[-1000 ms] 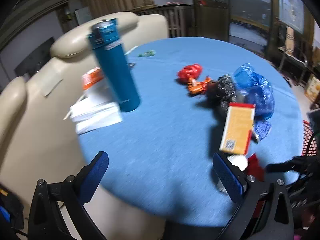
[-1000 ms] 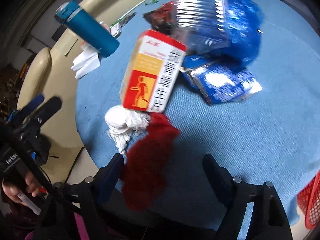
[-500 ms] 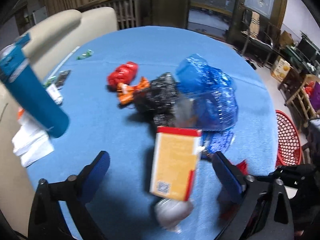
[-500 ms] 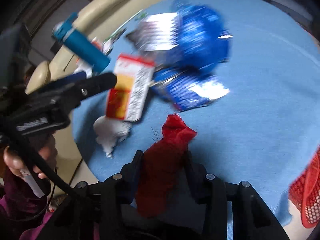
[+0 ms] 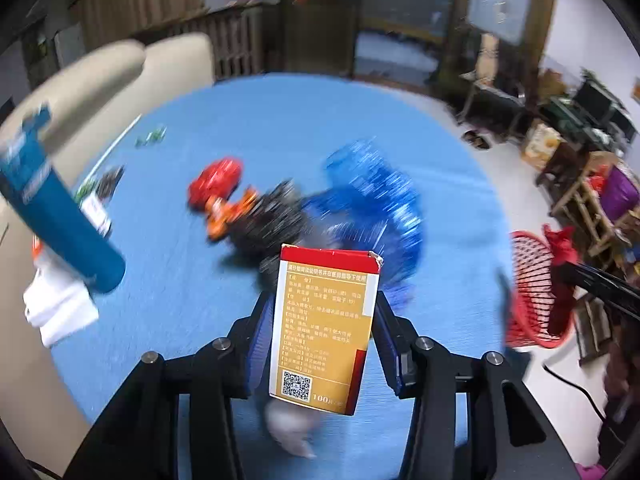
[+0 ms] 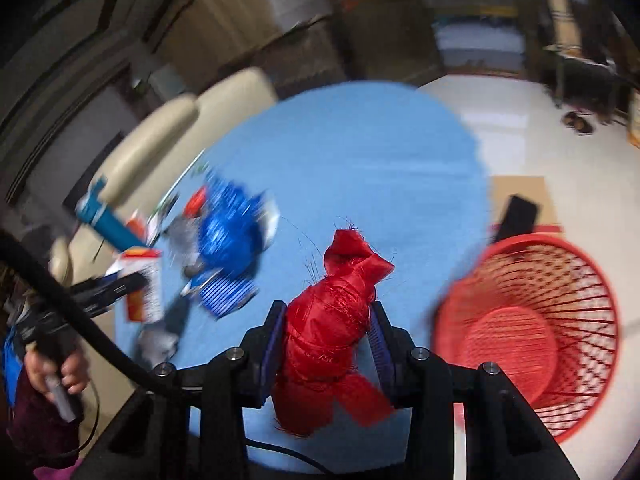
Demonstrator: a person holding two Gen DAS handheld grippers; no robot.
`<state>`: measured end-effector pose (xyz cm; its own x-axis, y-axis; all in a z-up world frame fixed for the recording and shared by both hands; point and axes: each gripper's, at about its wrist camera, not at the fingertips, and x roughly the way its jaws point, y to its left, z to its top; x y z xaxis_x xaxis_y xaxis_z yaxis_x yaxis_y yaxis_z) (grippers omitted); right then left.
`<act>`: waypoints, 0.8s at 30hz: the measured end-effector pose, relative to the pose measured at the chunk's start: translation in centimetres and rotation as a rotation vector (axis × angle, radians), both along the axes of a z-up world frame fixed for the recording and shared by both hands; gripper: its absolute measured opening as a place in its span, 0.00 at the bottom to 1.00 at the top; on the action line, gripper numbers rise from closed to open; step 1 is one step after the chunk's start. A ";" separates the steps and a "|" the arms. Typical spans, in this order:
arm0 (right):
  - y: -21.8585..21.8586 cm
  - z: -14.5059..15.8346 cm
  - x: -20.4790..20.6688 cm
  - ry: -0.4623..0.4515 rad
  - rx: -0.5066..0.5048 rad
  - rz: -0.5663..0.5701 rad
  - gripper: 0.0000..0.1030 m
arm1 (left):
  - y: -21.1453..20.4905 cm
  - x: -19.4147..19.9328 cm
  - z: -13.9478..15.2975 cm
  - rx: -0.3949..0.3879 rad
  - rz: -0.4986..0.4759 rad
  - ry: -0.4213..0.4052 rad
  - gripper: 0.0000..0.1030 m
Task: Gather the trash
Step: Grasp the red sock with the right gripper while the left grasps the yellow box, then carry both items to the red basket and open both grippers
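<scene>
Within the last second our left gripper point(image 5: 324, 336) clamped its jaws on the yellow carton point(image 5: 322, 330) and our right gripper point(image 6: 326, 336) on the red wrapper point(image 6: 330, 320), lifting both, so the red basket point(image 6: 532, 332) just right of the right jaws comes next.

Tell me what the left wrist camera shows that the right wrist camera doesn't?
Only the left view shows the left gripper clamped on the yellow box's printed back, and black and orange wrappers. Only the right view shows the right gripper squeezing the red cloth bundle, plus the inside of the red basket. Both show the blue table, teal bottle and blue plastic.
</scene>
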<state>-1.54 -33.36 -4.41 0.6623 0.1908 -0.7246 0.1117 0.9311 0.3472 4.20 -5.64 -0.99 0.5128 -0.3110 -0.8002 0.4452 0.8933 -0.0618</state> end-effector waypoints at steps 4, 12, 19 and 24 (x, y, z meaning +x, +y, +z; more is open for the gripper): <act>-5.1 0.9 -2.1 -0.030 -0.033 -0.130 0.42 | -4.5 -2.3 3.1 -0.020 -0.116 -0.054 0.48; -11.5 1.0 -6.9 -0.030 -0.083 -0.286 0.42 | -19.0 -4.8 2.4 0.020 -0.381 -0.048 0.48; -15.6 -0.4 -8.6 -0.023 -0.026 -0.367 0.44 | -27.9 -6.0 -0.9 0.068 -0.492 0.025 0.50; -17.4 -1.1 -9.3 -0.028 0.037 -0.405 0.57 | -31.3 -7.0 -2.1 0.096 -0.542 0.035 0.60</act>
<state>-10.87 -50.77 -5.53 0.7084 -0.0641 -0.7029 0.4570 0.8006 0.3876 -2.78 -36.90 -3.10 0.2720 -0.4480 -0.8516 0.8419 0.5394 -0.0148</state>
